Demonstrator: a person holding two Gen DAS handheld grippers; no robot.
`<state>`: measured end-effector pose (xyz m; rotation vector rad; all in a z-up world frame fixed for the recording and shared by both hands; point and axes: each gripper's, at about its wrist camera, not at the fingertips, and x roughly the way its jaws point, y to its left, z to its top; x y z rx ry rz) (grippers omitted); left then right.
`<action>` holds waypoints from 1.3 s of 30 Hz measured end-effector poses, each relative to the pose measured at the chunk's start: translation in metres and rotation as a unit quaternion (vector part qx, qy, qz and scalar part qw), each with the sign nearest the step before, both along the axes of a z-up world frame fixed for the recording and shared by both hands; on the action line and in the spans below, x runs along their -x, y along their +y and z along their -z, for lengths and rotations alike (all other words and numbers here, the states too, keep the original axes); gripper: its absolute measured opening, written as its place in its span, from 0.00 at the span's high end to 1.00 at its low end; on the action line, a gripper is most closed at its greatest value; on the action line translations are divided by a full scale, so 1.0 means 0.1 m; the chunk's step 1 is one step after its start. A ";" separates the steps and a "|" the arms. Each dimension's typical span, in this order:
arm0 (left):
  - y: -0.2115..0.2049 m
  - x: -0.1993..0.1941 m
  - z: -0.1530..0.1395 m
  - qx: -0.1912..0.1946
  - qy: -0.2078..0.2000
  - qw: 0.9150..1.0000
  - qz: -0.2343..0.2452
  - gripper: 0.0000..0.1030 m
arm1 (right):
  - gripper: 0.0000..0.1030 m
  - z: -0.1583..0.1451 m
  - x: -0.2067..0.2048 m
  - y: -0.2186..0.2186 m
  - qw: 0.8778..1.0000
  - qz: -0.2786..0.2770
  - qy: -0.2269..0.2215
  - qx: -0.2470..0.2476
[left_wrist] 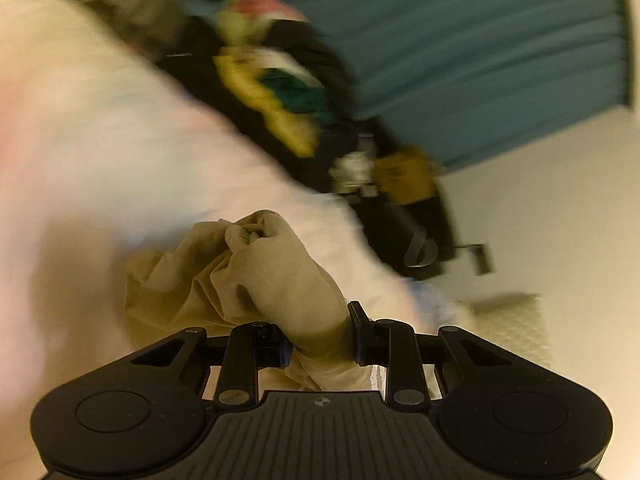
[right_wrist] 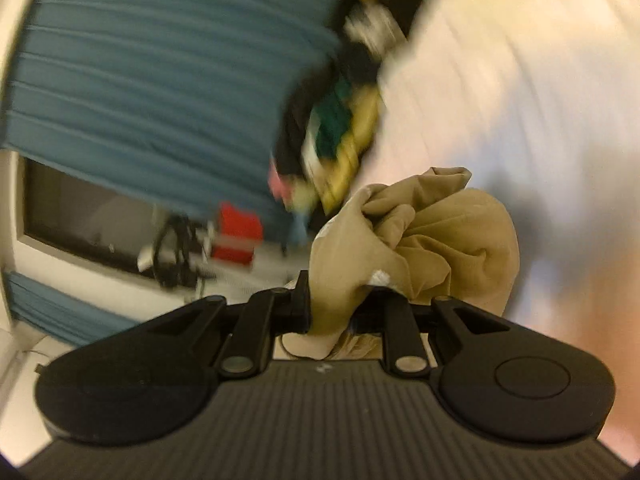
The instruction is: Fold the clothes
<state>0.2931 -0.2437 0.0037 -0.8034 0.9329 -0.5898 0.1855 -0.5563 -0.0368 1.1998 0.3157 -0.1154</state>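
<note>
Both tools clamped on bunched tan garment (left_wrist: 256,276), lifted above white bed (left_wrist: 100,140), low centre in both views. Left tool (left_wrist: 320,340) and right tool (right_wrist: 340,308) nearly closed on cloth. Heavy blur. Judgement: spread tools apart w/ even tension, find edges, lay flat before folding.

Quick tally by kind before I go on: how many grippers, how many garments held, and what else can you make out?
Grippers: 2, the left gripper and right gripper, both shut on cloth.
Held garments: 1, the beige garment, bunched.
Piles of mixed clothes: 1, the clothes pile, too blurred to count pieces.
White bed sheets: 1, the sheet.
Total: 5.
</note>
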 end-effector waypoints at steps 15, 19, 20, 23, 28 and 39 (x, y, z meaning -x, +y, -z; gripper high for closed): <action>-0.60 0.23 1.89 -0.111 -0.060 0.986 0.110 0.68 | 0.79 1.69 0.17 -0.21 0.987 -0.024 0.145 0.059; -0.61 0.32 1.76 -0.142 -0.085 0.980 0.111 0.49 | 0.77 1.69 0.25 -0.23 0.988 -0.010 0.151 0.027; -0.60 0.33 1.71 -0.151 -0.089 0.978 0.111 0.43 | 0.77 1.64 0.27 -0.22 0.987 -0.009 0.158 0.022; -0.53 0.41 1.45 -0.172 -0.106 0.973 0.113 0.26 | 0.77 1.44 0.39 -0.13 0.983 -0.009 0.183 0.029; -0.37 0.88 0.74 -0.195 -0.160 0.959 0.126 0.15 | 0.77 0.94 0.64 0.10 0.978 -0.018 0.189 0.087; 0.35 2.17 -0.60 -0.209 -0.294 0.924 0.131 0.00 | 0.15 -0.45 1.54 1.04 0.943 -0.005 0.113 0.314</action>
